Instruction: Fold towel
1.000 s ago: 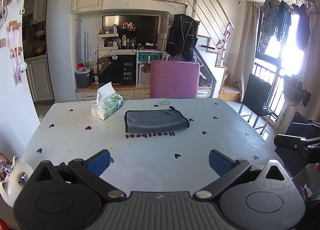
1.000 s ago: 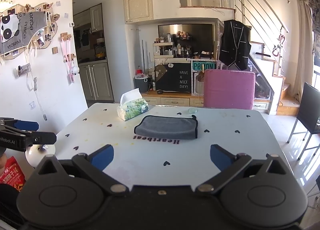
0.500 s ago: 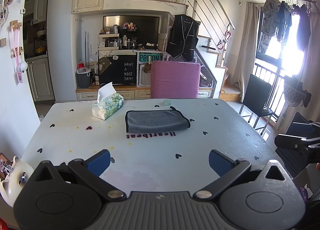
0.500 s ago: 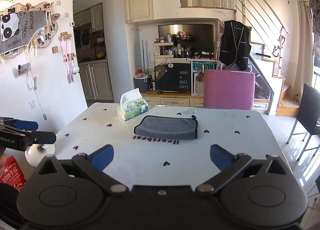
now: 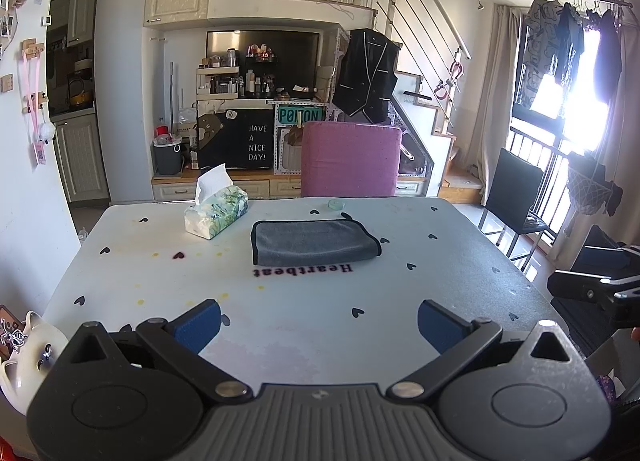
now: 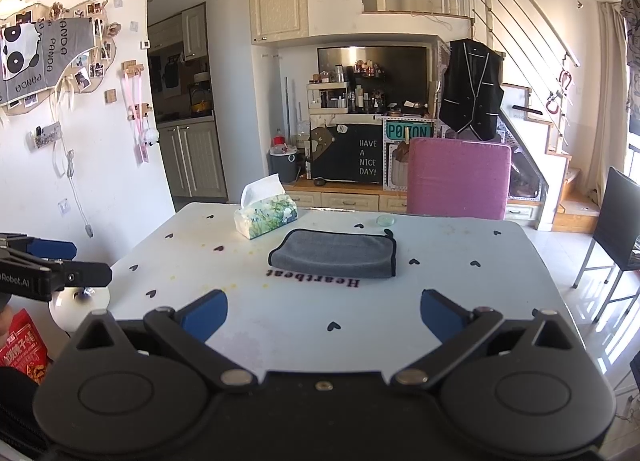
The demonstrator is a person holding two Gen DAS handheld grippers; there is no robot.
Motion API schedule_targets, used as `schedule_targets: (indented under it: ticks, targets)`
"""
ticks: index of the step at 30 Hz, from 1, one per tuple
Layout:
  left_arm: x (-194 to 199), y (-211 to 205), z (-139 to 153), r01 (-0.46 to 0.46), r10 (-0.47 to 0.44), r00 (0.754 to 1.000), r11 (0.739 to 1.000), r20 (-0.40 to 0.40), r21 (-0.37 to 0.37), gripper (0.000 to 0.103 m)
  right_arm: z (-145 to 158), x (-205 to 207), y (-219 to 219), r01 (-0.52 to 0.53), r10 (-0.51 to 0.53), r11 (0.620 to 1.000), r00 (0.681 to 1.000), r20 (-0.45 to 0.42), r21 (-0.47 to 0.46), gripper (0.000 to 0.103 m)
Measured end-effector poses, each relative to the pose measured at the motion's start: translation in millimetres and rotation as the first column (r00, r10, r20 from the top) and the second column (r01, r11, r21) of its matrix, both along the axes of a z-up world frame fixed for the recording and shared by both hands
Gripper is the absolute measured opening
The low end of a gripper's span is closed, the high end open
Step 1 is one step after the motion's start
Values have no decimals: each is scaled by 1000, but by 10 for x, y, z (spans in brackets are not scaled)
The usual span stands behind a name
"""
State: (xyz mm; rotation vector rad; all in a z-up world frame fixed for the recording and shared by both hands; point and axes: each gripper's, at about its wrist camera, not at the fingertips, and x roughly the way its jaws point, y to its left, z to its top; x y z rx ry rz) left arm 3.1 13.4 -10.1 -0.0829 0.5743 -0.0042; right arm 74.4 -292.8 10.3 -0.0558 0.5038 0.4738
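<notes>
A grey towel with dark trim [image 5: 314, 241] lies folded flat on the far middle of the white table [image 5: 280, 301]; it also shows in the right wrist view [image 6: 336, 253]. My left gripper [image 5: 318, 325] is open and empty, held above the table's near edge, well short of the towel. My right gripper [image 6: 324, 311] is open and empty, also near the front edge. The right gripper shows at the right edge of the left wrist view [image 5: 592, 285]; the left gripper shows at the left edge of the right wrist view [image 6: 48, 273].
A tissue box [image 5: 216, 215] stands left of the towel. A small clear dish [image 5: 336, 203] sits behind it. A pink chair [image 5: 350, 159] stands at the far edge, a black chair [image 5: 516, 197] to the right, a white cat-shaped object [image 5: 24, 353] by the left front corner.
Both grippers stay open and nearly still. The left wrist view has shifted very slightly; the towel has not moved.
</notes>
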Motion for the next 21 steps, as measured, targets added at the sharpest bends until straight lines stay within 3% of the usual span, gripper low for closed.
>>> schedule_targets:
  ticks: [21]
  targets:
    - [-8, 11, -4, 0, 0, 1000, 1000, -1, -2, 103, -45, 9, 20, -2, 2, 1000, 1000, -2, -4, 103]
